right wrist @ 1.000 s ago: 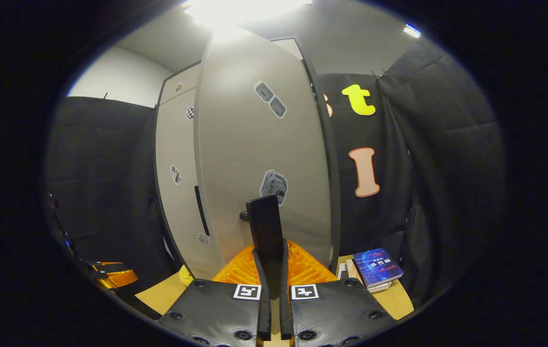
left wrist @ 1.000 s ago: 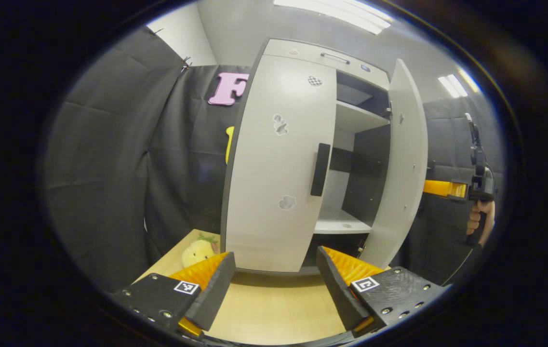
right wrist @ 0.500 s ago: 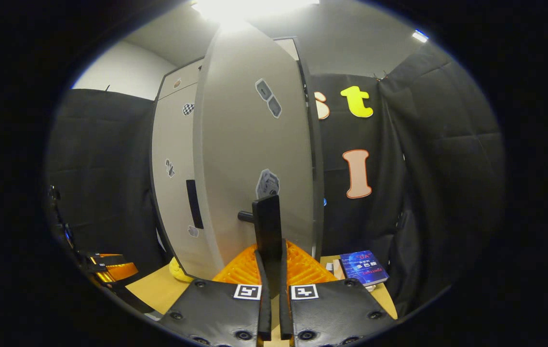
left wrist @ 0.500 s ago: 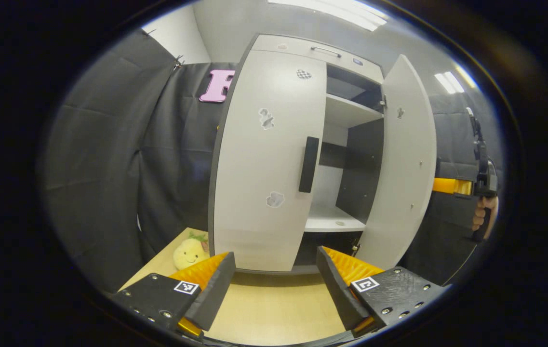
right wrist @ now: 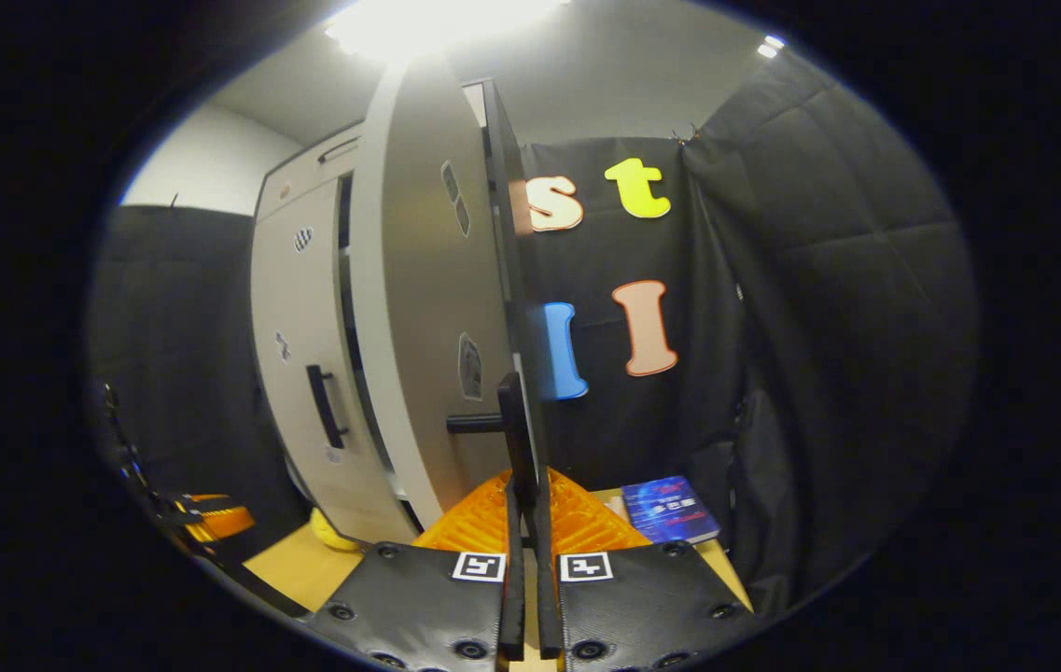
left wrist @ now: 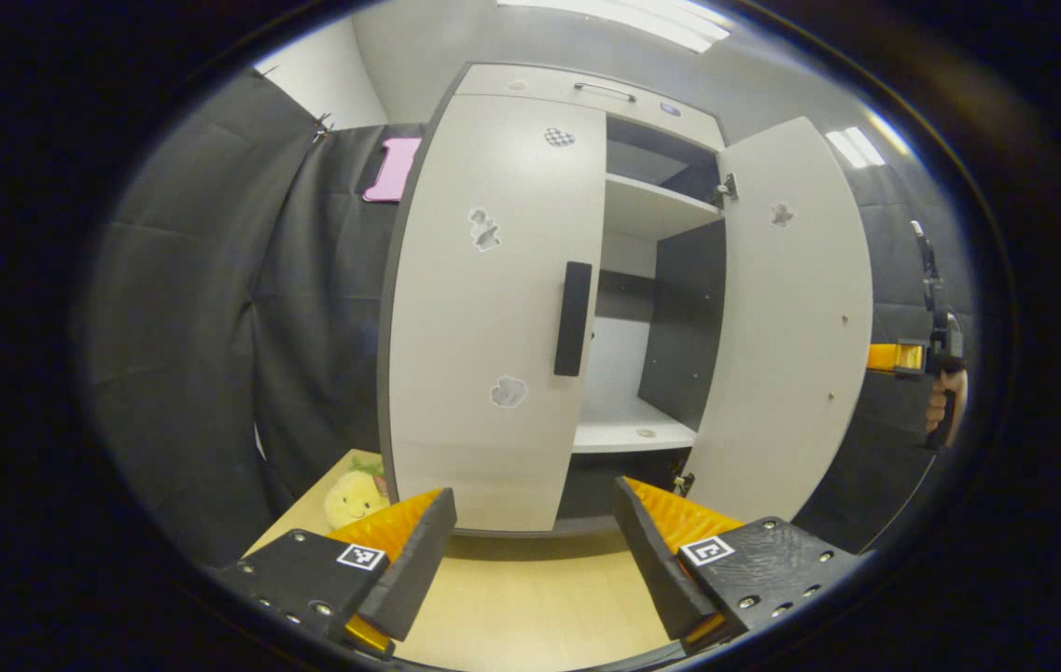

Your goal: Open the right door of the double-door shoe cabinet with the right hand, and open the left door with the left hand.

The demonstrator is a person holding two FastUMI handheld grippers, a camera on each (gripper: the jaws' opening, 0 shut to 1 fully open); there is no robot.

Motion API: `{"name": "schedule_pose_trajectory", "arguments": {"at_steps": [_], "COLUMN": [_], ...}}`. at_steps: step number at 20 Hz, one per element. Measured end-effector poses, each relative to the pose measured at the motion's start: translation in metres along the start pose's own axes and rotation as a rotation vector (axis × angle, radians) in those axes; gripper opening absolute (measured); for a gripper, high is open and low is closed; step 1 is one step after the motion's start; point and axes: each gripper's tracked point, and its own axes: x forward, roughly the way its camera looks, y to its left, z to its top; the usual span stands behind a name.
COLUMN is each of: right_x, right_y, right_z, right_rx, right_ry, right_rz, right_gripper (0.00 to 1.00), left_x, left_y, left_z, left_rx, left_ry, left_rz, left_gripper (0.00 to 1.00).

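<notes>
In the right gripper view, the right gripper (right wrist: 524,523) is clamped with both fingers on the dark handle (right wrist: 513,439) of the right door (right wrist: 418,308), which stands swung wide open. The left gripper (left wrist: 530,551) hangs with its fingers spread apart over the wooden tabletop (left wrist: 521,607), short of the shoe cabinet (left wrist: 586,280) at the tabletop's far edge. Beyond it the left door (left wrist: 483,308) is shut (its handle (left wrist: 573,318) untouched), with a yellow plush toy (left wrist: 353,497) by the tabletop's left edge.

My wooden table (left wrist: 530,607) carries the shoe cabinet (left wrist: 493,308). A yellow plush toy (left wrist: 353,497) lies beside its left side, and a blue book (right wrist: 675,510) lies to its right.
</notes>
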Motion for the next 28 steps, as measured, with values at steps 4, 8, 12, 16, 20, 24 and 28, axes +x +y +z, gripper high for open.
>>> {"name": "schedule_pose_trajectory", "arguments": {"at_steps": [4,8,12,16,20,24,28], "right_x": [0.000,-0.008,-0.023,-0.051,-0.088,-0.110,-0.105], "right_y": [-0.003,-0.004,-0.005,-0.035,-0.064,-0.097,-0.155], "right_z": [-0.003,-0.006,-0.008,-0.006,0.005,0.008,-0.003], "right_rx": [0.028,0.006,-0.010,-0.051,-0.032,0.008,0.049], "right_ry": [0.005,0.011,0.023,0.035,0.016,0.001,-0.010], "right_rz": [-0.051,-0.093,-0.147,-0.320,-0.454,-0.569,-0.705], "right_gripper": [0.07,0.07,0.07,0.07,0.05,0.12,0.76], "left_x": [0.006,0.018,0.032,0.053,0.081,0.109,0.137], "left_y": [-0.006,-0.001,0.003,0.007,0.000,-0.022,-0.023], "left_z": [0.007,0.008,0.012,0.032,0.060,0.085,0.119], "left_rx": [-0.010,-0.013,-0.026,-0.018,0.037,0.053,0.076], "left_ry": [-0.009,-0.009,-0.011,-0.050,-0.132,-0.176,-0.197], "left_rz": [-0.021,-0.054,-0.090,-0.138,-0.160,-0.167,-0.119], "left_gripper": [1.00,1.00,1.00,1.00,1.00,1.00,1.00]}}
